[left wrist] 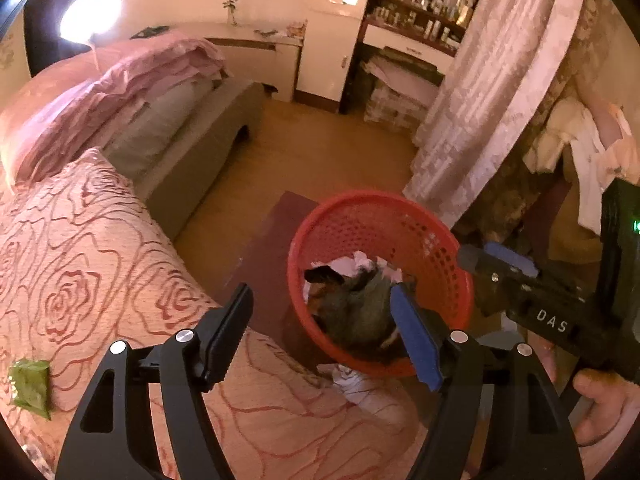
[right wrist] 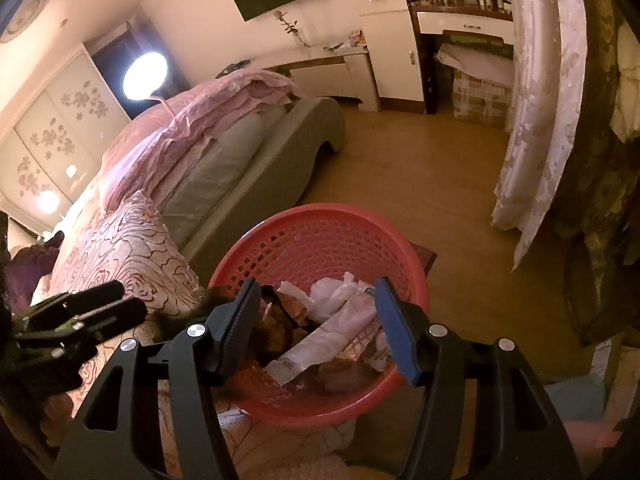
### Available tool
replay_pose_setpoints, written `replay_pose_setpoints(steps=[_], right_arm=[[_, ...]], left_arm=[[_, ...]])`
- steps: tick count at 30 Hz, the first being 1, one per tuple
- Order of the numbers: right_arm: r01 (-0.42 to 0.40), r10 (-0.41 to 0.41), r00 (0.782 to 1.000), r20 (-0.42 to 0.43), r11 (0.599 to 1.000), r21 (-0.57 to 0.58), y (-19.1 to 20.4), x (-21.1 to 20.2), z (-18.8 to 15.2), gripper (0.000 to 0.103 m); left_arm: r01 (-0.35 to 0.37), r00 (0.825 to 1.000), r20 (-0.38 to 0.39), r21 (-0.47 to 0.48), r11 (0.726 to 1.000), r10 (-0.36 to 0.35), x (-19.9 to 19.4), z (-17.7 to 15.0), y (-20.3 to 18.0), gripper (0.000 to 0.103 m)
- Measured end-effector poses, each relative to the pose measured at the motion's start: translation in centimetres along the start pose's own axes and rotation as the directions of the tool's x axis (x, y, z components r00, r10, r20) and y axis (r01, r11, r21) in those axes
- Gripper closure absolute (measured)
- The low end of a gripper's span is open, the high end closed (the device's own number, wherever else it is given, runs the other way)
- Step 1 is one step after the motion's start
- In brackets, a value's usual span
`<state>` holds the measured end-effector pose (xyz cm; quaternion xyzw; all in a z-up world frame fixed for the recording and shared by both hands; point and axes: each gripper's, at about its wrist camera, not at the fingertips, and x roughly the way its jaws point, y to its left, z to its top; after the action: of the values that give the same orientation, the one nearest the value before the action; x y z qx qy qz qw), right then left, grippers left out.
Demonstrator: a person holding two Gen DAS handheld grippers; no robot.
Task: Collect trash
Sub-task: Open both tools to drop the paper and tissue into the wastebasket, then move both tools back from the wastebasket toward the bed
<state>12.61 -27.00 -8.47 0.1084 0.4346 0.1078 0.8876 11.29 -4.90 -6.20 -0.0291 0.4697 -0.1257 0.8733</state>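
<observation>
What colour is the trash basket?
Red, perforated plastic basket, clearest in the right wrist view.

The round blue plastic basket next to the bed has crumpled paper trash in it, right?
Not quite: the round plastic basket is red, not blue, as the right wrist view shows. It does stand next to the bed with crumpled paper trash inside.

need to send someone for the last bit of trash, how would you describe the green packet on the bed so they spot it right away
Start at the bed with the pink rose-patterned bedspread, which stands beside the red mesh trash basket. In the left wrist view, the green packet lies flat on that bedspread, well away from the basket. It is the only green thing on the pink cover, small, squarish and crinkled.
</observation>
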Motion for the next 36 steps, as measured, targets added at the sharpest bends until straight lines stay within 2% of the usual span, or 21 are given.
replay_pose_setpoints(steps=[8, 18, 36], right_arm=[[0.01, -0.009, 1.0, 0.01, 1.0, -0.013, 0.4, -0.7, -0.5, 0.042], [0.004, -0.004, 1.0, 0.02, 0.999, -0.046, 1.6, -1.4, -1.0, 0.041], [-0.048, 0.05, 0.999, 0.012, 0.986, -0.16, 6.6, -1.6, -2.1, 0.039]], left_arm=[[-0.026, 0.999, 0.033, -0.066, 0.997, 0.028, -1.8, -0.6, 2.1, 0.03], [-0.072, 0.996, 0.054, -0.094, 0.993, 0.077, -3.3, -1.8, 3.3, 0.029], [-0.116, 0.99, 0.054, -0.166, 0.979, 0.127, -5.2, -4.3, 6.5, 0.028]])
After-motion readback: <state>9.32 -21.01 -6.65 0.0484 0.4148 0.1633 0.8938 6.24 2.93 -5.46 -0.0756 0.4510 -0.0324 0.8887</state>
